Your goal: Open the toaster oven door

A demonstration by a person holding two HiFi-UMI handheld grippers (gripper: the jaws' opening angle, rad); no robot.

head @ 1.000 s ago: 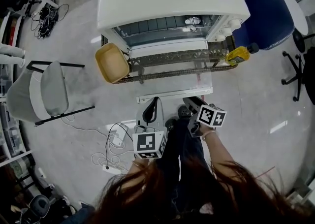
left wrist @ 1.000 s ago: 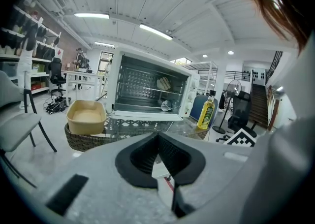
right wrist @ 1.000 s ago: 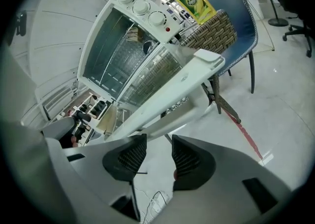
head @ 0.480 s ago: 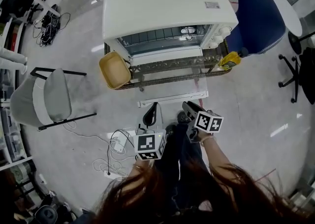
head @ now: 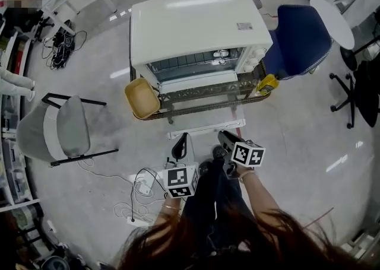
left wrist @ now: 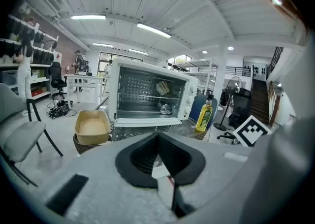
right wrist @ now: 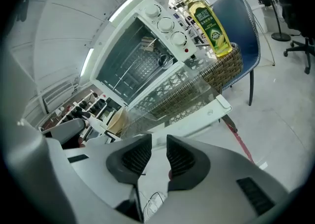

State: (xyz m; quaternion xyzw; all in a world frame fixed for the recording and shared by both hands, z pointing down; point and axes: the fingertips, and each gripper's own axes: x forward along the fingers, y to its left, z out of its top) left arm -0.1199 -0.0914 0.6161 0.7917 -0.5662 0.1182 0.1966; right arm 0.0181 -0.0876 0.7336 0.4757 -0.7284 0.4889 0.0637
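I read the toaster oven (head: 199, 22) door (head: 208, 127) as fully lowered, lying level. The left gripper (left wrist: 158, 137) is closed and empty. The right gripper (right wrist: 158, 142) jaws have just been closing; a narrow gap remains, with nothing held.

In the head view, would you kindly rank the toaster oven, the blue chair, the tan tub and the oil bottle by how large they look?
1. toaster oven, clearly largest
2. blue chair
3. tan tub
4. oil bottle, clearly smallest
No two look alike in size.
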